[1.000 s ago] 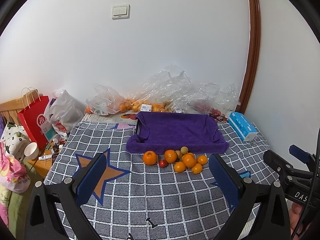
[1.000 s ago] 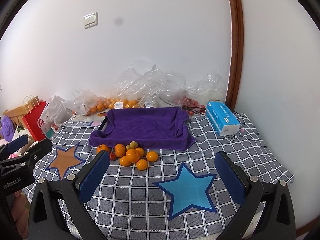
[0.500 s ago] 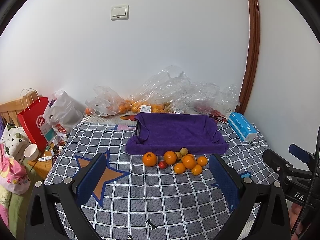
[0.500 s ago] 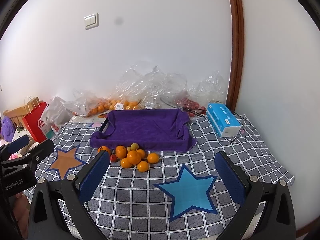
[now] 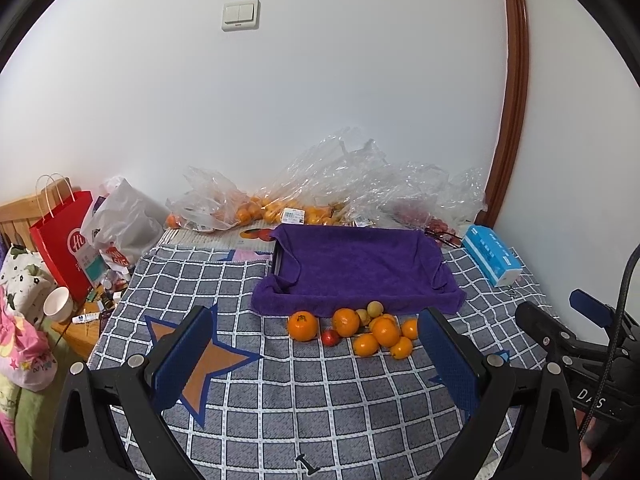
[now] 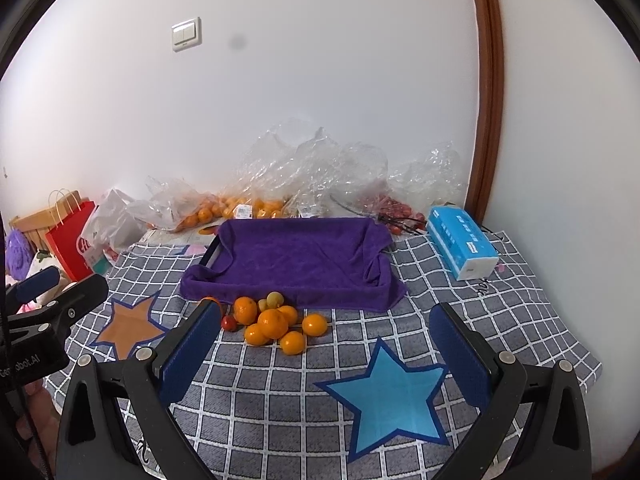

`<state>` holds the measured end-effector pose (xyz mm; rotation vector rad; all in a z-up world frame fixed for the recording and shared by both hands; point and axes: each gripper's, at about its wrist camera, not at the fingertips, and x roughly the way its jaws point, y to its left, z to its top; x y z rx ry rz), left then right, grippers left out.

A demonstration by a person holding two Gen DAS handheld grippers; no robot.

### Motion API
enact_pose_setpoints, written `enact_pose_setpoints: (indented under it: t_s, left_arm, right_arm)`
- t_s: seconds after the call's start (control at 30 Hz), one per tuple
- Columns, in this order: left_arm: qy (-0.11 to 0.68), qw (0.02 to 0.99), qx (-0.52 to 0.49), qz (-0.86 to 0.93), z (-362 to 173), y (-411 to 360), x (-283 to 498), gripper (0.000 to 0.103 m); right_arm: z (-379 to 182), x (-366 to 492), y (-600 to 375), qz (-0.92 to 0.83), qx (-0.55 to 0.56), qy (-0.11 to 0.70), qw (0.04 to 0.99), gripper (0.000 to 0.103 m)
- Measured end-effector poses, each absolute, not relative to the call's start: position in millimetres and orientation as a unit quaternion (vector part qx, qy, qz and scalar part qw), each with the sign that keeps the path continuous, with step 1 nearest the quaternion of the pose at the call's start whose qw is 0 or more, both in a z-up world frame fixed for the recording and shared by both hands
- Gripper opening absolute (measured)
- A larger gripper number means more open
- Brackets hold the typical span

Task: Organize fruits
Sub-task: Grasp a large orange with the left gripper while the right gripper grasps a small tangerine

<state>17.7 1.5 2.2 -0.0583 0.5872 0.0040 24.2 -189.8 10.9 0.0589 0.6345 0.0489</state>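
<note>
- Here, a grey-and-white checked cloth with star patches [image 5: 320,392] covers the desk, which stands against a plain white wall [image 5: 320,100].
- An orange star patch [image 5: 208,356] lies toward the left edge of the desk; a blue star patch [image 6: 390,396] lies near the front edge on the right.
- A shallow tray draped in a purple towel [image 5: 360,272] sits toward the back edge of the desk, nothing inside it.
- The loose cluster of orange mandarins, two small yellow-green fruits and one small red fruit [image 5: 362,330] rests on the cloth just in front of the tray's near side.
- Crumpled clear plastic bags holding more orange and red fruit [image 5: 320,200] are piled along the back edge, against the wall.
- A blue tissue pack [image 6: 462,242] lies near the back right corner of the desk.
- A white light switch [image 5: 241,15] is on the wall; a brown wooden door frame [image 5: 512,92] runs up the right side.
- A red paper bag [image 5: 66,240] and a white bowl [image 5: 58,304] stand off the left edge.
- The left gripper [image 5: 316,360] hovers over the front of the desk, jaws spread wide, holding nothing.
- The right gripper [image 6: 324,360] does likewise, jaws wide apart and empty.
</note>
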Motion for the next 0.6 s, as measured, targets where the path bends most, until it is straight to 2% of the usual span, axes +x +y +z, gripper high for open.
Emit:
enact_pose_setpoints:
  t_s: [0.3,0.6]
  left_arm:
    - [0.308,0.951,-0.036,0.007,-20,15,48,0.103]
    - [0.344,0.937,-0.051,0.012,-52,36,87,0.102]
  right_arm:
    - [-5,53,-184,0.016,0.025,0.299,0.954,0.103]
    - [-43,93,-176,0.030,0.015,0.344,0.938,0.100]
